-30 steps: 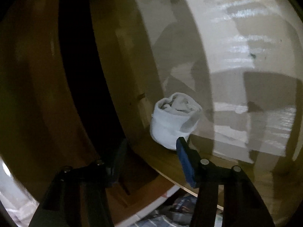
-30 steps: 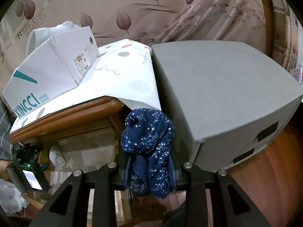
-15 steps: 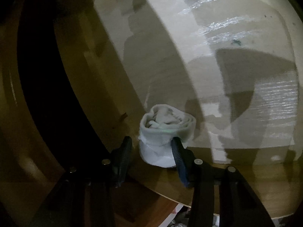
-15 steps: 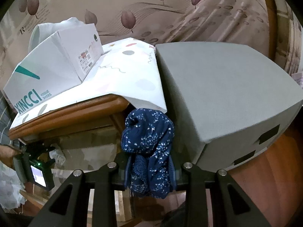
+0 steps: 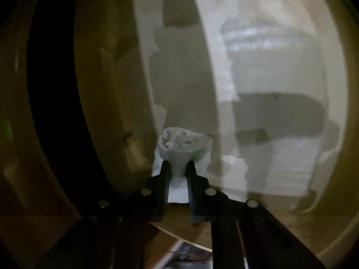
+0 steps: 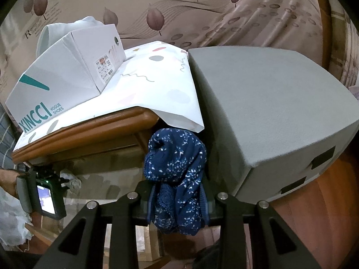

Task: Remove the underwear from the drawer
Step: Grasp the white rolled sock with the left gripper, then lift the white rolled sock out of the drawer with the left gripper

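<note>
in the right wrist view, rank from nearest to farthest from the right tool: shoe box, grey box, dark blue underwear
1. Dark blue white-speckled underwear: clamped in the right tool, centre.
2. Large grey fabric-covered box: just beyond, to the right.
3. White cardboard XINCCI shoe box: farthest, upper left, on the patterned white cloth.

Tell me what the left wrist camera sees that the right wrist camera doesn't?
Only the left wrist view looks into the dim drawer, where the left gripper pinches a white roll.

Only the right wrist view shows the right gripper holding a blue roll, plus a shoe box, a grey box and leaf wallpaper.

Both show the white roll, tiny at the right view's left edge, with the left gripper beside it.
</note>
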Available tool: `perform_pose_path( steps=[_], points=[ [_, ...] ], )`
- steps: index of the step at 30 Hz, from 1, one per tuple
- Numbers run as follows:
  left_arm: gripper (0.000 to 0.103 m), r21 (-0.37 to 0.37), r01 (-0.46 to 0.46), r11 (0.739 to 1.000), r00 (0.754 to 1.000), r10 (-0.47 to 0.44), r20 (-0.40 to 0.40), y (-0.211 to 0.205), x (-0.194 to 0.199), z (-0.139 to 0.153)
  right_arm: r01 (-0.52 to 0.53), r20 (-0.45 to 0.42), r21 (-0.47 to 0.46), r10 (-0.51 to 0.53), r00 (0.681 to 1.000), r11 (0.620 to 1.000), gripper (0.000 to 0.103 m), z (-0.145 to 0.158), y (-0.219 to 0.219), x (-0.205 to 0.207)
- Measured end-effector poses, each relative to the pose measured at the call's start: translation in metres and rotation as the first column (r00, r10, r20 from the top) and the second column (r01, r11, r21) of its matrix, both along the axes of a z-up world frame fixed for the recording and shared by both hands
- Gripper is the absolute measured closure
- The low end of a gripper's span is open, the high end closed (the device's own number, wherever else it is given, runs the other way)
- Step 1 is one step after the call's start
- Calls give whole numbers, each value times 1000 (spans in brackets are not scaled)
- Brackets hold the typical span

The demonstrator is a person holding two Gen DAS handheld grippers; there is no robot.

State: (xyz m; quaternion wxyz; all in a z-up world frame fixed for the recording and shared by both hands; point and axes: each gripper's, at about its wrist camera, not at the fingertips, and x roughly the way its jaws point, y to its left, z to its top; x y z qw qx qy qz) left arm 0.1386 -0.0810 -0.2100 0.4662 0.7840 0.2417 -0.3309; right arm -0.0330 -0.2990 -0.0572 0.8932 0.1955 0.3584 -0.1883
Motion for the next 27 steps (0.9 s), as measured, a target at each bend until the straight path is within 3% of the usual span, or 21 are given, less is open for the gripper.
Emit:
perform_pose_path(
  steps=[7,12,17,19,22,27],
  points=[
    [91,-85,-136,987,978,120,-169,-31,-14,19,-8,5,-3,8,1000,1000,71,2,2,1],
    [90,-161,-275,948,927,217,-307,-45,-13,34,-3,8,7,3,1000,1000,71,2,1,-2],
    [78,-178,-383,906,880,300,-368,-56,3,36,-5,8,1,5,1000,1000,71,2,1,-2],
    [56,-190,-381,905,888,301,-349,-59,4,33,-4,13,5,4,1000,1000,71,3,1,-3],
    [48,-191,-361,913,900,288,-326,-56,1,23,0,19,6,0,1000,1000,71,4,1,-3],
    [39,-169,-385,907,877,303,-372,-47,-2,7,9,17,15,-9,1000,1000,71,3,0,-2]
  ],
)
